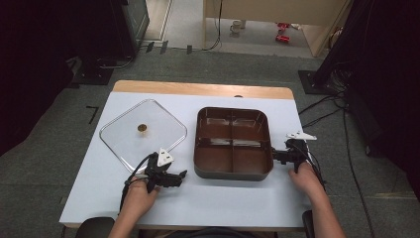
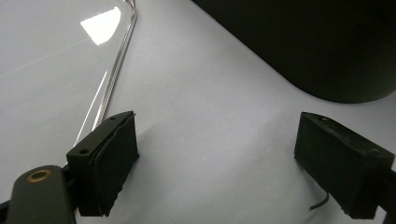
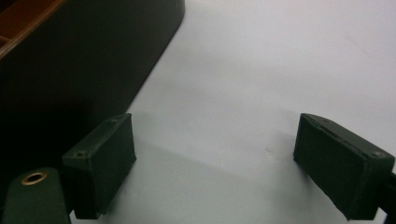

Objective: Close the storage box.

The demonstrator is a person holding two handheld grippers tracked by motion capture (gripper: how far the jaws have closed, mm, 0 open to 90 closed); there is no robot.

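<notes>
Two things matter on the table (image 1: 89, 198): a brown four-compartment tray (image 1: 233, 171) at the middle, and its clear lid (image 1: 124, 141) lying flat to the tray's left, just beside it but apart, with a small round knob (image 1: 142, 128) on top. The left gripper (image 1: 184, 174) hovers low between the lid's near corner and the tray's near-left corner, fingers (image 2: 109, 158) spread wide with nothing but bare table between them; the left gripper view shows the lid's rim (image 2: 116, 70) running past the outer finger and the tray's dark wall (image 2: 327, 51) ahead. The right gripper (image 1: 274, 155) sits at the tray's right wall, fingers (image 3: 105, 158) likewise wide apart and empty, the dark tray wall just beside one of them in the right gripper view. The step in hand looks like covering the tray, with neither piece yet grasped. To do it well, I would steady the tray first: close the right fingers on its right rim so it cannot slide. The lid lies flat, so its thin edge gives little purchase; bringing the left fingers in level at the near corner, one under the rim, seems surer than pinching from above. Clear plastic is slippery, so a firm grip and a slow lift should keep it from swinging, and the rounded corners should be matched before lowering.
</notes>
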